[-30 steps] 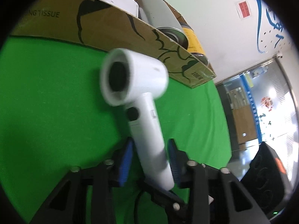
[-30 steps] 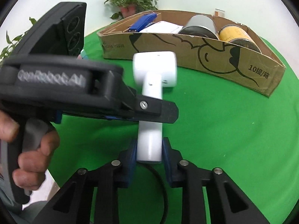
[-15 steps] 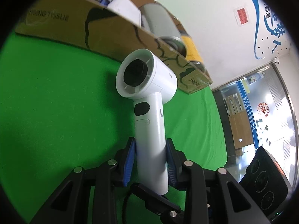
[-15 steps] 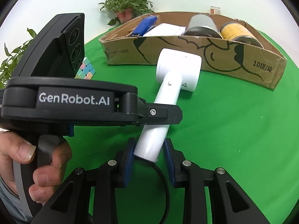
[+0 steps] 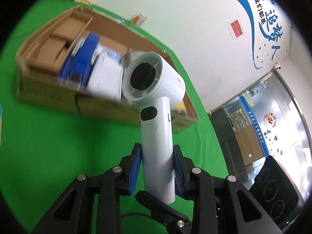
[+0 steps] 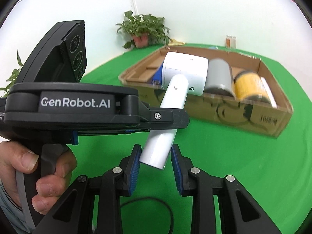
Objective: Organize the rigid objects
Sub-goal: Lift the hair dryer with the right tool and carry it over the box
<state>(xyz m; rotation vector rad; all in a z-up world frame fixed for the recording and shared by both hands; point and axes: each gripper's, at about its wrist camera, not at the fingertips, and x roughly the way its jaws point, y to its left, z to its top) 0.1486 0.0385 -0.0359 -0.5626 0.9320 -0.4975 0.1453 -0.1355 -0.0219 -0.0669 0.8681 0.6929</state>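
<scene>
Left wrist view shows your left gripper (image 5: 157,167) clamped on the dryer (image 5: 156,105) handle, held above the cloth before the box (image 6: 273,124), so keep your right gripper (image 6: 155,162), slightly parted around the butt, clear.

Hair dryer (image 5: 156,136) smooth glossy white plastic; box (image 6: 224,113) matt brown cardboard; table cover (image 6: 234,165) green cloth.

Green counter (image 6: 234,165) under and ahead of the hand-held gripper. Potted plant (image 6: 144,30) far ahead, left of centre, against white wall (image 5: 185,19). Second plant (image 6: 11,78) at far left edge. Blue lettering (image 5: 271,19) and red notice (image 5: 237,28) on wall upper right. Glass doorway (image 5: 273,120) at right.
</scene>
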